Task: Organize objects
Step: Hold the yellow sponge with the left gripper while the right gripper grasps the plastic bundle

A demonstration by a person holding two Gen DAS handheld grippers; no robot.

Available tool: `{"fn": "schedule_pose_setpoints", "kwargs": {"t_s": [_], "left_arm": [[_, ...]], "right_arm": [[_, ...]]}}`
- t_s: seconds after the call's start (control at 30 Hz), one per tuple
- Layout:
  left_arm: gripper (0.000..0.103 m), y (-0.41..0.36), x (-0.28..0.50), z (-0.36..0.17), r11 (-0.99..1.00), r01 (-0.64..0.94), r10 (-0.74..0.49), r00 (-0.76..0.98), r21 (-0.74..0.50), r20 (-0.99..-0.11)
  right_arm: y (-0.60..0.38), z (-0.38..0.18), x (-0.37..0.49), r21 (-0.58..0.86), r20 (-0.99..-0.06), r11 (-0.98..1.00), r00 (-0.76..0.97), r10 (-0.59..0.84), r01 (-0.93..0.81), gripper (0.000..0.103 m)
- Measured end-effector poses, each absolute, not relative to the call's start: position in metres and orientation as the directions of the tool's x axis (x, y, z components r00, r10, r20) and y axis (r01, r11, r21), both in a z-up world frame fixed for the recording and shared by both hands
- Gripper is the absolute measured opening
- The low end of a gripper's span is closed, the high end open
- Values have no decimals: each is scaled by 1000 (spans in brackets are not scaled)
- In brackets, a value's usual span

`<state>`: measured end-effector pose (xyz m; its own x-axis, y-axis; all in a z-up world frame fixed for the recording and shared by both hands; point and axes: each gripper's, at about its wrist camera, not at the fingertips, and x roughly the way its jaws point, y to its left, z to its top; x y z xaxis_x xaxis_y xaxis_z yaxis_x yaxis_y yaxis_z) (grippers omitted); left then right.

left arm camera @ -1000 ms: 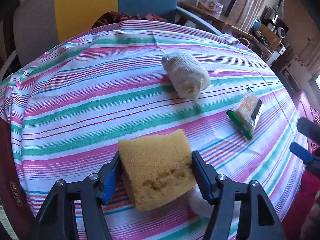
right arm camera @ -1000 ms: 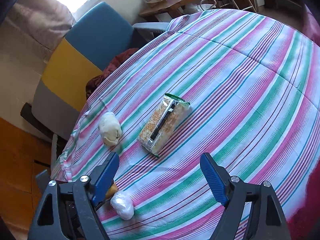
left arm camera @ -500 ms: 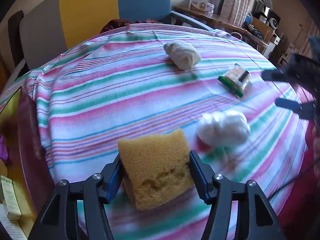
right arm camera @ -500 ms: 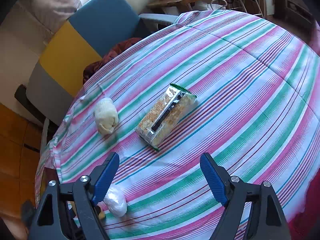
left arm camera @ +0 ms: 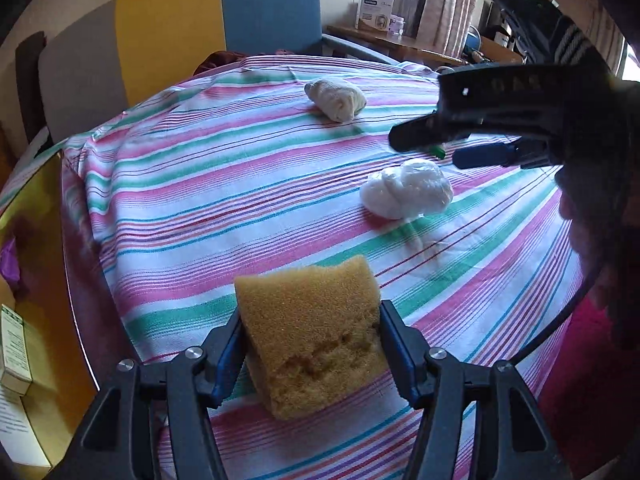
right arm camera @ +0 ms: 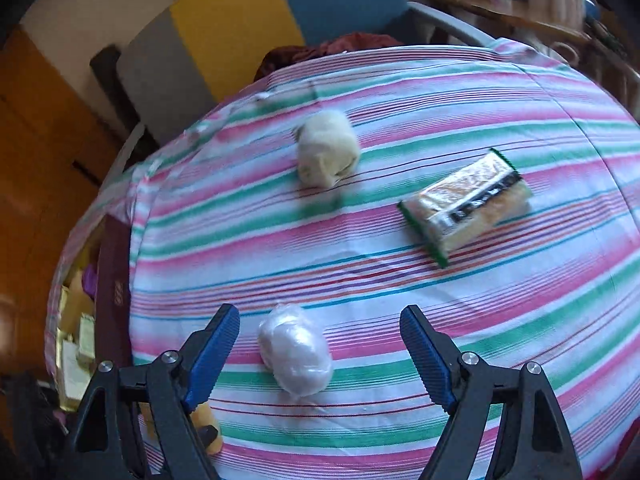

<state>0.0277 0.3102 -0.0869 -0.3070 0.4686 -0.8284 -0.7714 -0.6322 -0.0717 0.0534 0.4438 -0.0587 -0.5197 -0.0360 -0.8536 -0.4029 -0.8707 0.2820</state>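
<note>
A thick yellow foam sponge block (left arm camera: pixel 310 332) is pinched upright between the left tongs (left arm camera: pixel 311 344). On the striped worktop (right arm camera: pixel 400 280) lie a white crumpled plastic bundle (right arm camera: pixel 295 355), a cream rolled sock (right arm camera: pixel 326 153) and a green-edged clear snack packet (right arm camera: pixel 466 208), well apart.

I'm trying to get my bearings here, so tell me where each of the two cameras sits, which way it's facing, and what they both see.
Left wrist: sits on the left gripper, looking forward and down over the striped tablecloth; its fingers clamp a yellow sponge; the right gripper and a hand show at right.
Right wrist: sits on the right gripper, angled down at the same tablecloth; open fingers frame a white plastic bundle; the snack packet lies beyond.
Shared: the plastic bundle, the rolled cream sock, the sponge, the colour-block chair.
</note>
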Motion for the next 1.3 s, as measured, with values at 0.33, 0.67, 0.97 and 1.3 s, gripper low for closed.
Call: {"fn": "schedule_pose_setpoints", "kwargs": {"t_s": [0.33, 0.67, 0.97, 1.3], "left_arm": [[64, 310, 24, -92, -638, -763, 489, -297, -104, -820], [60, 309, 26, -89, -635, -766, 488, -302, -96, -819], [59, 305, 31, -83, -644, -761, 470, -321, -72, -822], [59, 291, 46, -49, -632, -771, 524, -355, -75, -775]], "right_arm": [[414, -83, 36, 107, -912, -957, -410, 13, -268, 37], [419, -88, 31, 95, -919, -954, -394, 26, -283, 37], [421, -91, 29, 109, -922, -951, -388, 13, -291, 38], [413, -92, 29, 61, -921, -964, -387, 46, -260, 40]]}}
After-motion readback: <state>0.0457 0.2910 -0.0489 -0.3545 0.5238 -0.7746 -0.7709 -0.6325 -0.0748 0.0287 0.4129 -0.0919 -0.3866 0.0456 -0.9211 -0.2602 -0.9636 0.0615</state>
